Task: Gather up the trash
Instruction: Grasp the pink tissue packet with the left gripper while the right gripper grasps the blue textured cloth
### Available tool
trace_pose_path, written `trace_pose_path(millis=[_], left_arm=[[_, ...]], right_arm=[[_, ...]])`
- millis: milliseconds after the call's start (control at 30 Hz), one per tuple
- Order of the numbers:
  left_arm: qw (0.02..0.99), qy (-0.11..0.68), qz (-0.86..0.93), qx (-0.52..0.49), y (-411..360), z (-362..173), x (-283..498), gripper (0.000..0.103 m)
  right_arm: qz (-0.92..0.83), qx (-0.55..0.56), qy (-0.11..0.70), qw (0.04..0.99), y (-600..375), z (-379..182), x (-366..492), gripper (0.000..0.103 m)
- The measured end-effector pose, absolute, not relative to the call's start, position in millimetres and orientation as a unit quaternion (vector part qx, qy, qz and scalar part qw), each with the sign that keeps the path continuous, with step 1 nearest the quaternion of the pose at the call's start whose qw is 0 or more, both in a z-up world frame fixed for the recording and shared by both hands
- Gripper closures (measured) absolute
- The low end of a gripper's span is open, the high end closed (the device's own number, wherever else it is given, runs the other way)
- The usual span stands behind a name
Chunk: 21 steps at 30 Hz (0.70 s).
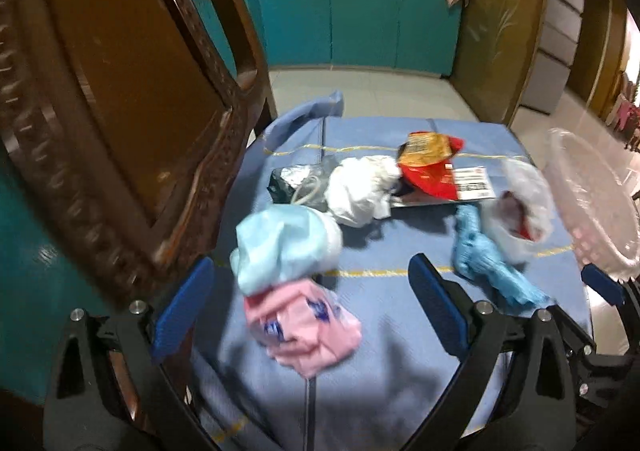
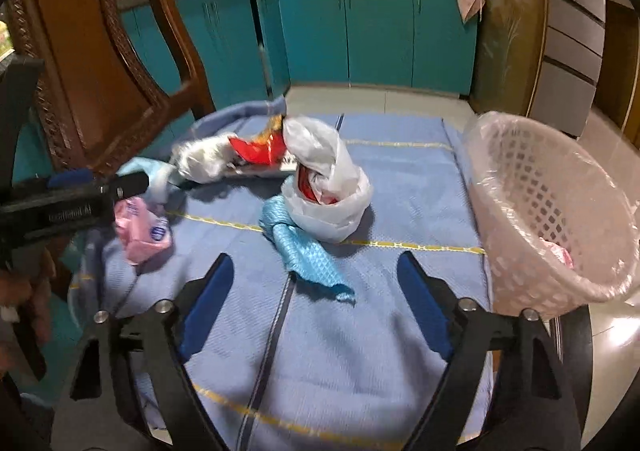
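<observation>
Mostly blurred print, red snack wrapper [image 1: 430,171] barcode label unreadable, both grippers' fingers [image 1: 436,303] [image 2: 420,299] apart, empty.

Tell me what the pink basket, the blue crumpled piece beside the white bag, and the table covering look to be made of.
Pink basket: looks like rigid moulded plastic, its wall a lattice of holes, lined with thin clear film. Blue crumpled piece: probably plastic or foil wrapper, shiny with an embossed diamond pattern. Table covering: woven fabric, matte blue with yellow stripes.

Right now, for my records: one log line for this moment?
left gripper: open | right gripper: open | pink wrapper: on table | basket: table's right edge
</observation>
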<state>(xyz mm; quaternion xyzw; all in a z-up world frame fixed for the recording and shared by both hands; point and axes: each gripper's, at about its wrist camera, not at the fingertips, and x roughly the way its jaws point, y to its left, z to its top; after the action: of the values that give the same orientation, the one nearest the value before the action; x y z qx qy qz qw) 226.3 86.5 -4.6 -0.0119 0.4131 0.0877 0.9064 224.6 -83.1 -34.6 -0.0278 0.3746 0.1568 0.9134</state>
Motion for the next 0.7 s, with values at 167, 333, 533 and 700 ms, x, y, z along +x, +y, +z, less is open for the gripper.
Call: trace_pose_path(millis=[167,333,533,700], left_arm=[[0.890,0.450,0.078,0.010,75,-21,249,0.016],[0.875,0.476,0.087,-0.013,85,-41,259,0.047],[0.896,0.441,0.034,-0.040,83,-19,239,0.079],[0.930,0.353,-0.070,-0.067,72,30,177,0.080]], right_arm=[[0.159,-0.046,0.412,0.896,-72,-55,252,0.048],[0.176,-0.044,0.435,0.882,-72,-64,259,0.086],[0.227,0.015,0.432,0.873,-85,-41,246,0.099],[0.290,0.089,0.398,0.866,-108,-10,219,0.101]])
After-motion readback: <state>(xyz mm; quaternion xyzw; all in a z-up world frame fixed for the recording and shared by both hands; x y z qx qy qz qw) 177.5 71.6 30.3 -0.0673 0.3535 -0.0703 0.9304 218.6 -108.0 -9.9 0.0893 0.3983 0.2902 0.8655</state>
